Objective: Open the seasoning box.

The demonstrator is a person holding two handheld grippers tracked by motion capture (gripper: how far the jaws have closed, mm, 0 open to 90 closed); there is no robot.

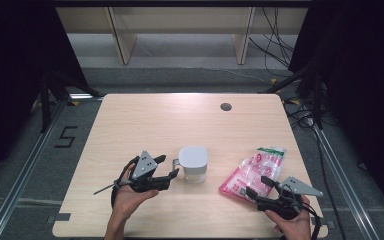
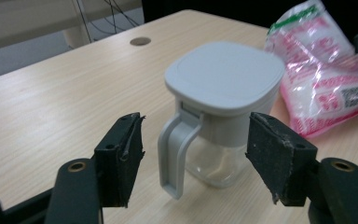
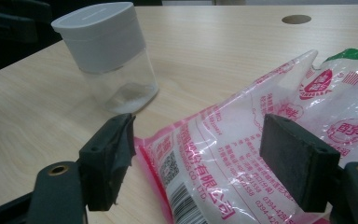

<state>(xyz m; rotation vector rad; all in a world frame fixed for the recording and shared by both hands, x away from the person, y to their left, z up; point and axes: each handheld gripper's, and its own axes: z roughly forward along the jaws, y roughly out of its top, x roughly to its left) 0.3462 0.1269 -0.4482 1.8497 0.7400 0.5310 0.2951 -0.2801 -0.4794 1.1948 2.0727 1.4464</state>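
Note:
A clear container [image 1: 193, 162] with a grey lid and a side handle [image 2: 175, 154] stands upright near the table's front middle. My left gripper [image 1: 167, 166] is just left of it, open, and the handle lies in line with the gap between the jaws without touching either pad. A pink-and-white printed plastic bag [image 1: 252, 170] lies flat to the container's right. My right gripper [image 1: 257, 185] is open at the bag's near end. In the right gripper view the bag [image 3: 242, 154] spreads between the two pads, and the container [image 3: 105, 42] stands beyond.
The light wooden table [image 1: 145, 120] has a round cable hole [image 1: 225, 106] at the back right. Black stands and loose cables flank the table on both sides. Its front edge runs close behind both hands.

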